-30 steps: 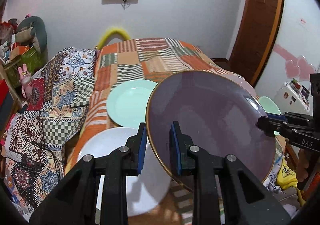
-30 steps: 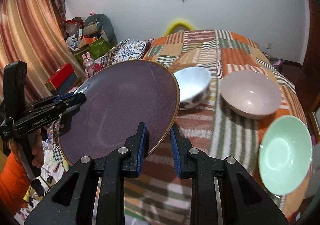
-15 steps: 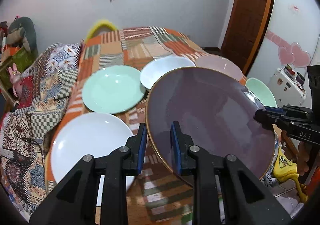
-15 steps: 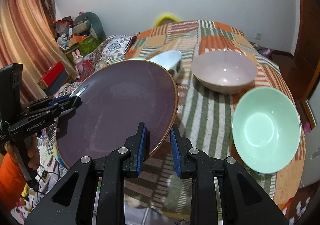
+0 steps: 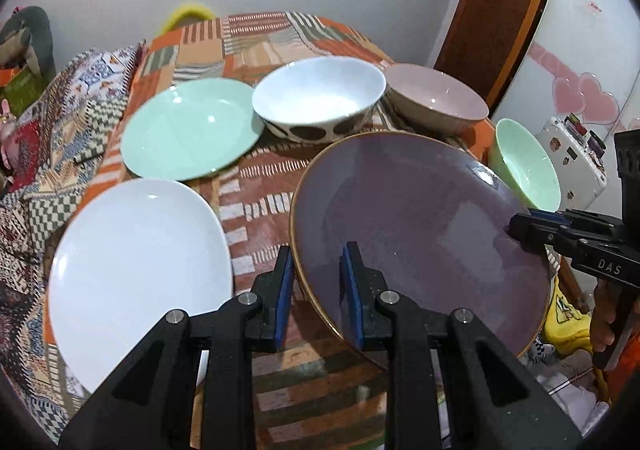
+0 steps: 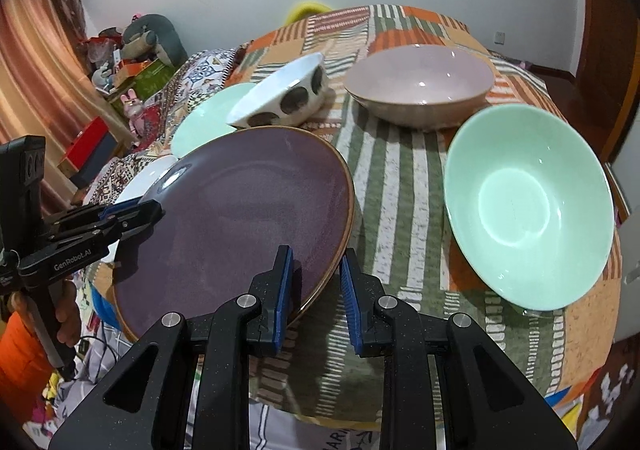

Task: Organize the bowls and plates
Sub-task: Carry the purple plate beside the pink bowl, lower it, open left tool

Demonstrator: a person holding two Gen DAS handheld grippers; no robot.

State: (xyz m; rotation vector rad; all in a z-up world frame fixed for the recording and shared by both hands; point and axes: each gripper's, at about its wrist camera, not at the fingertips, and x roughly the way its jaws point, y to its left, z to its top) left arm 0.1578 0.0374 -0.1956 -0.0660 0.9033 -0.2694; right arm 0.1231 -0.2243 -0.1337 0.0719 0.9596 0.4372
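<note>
Three plates (image 5: 188, 129) lie left, three bowls (image 5: 320, 101) right and behind, on the table (image 5: 256, 185)

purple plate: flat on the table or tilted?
Tilted, off the table: the purple plate hangs by opposite rim edges in the left gripper and right gripper.

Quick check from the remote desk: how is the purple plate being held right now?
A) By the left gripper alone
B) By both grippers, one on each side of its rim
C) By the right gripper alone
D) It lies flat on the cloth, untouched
B: the purple plate has the left gripper clamped on one edge and the right gripper on the opposite edge.
</note>
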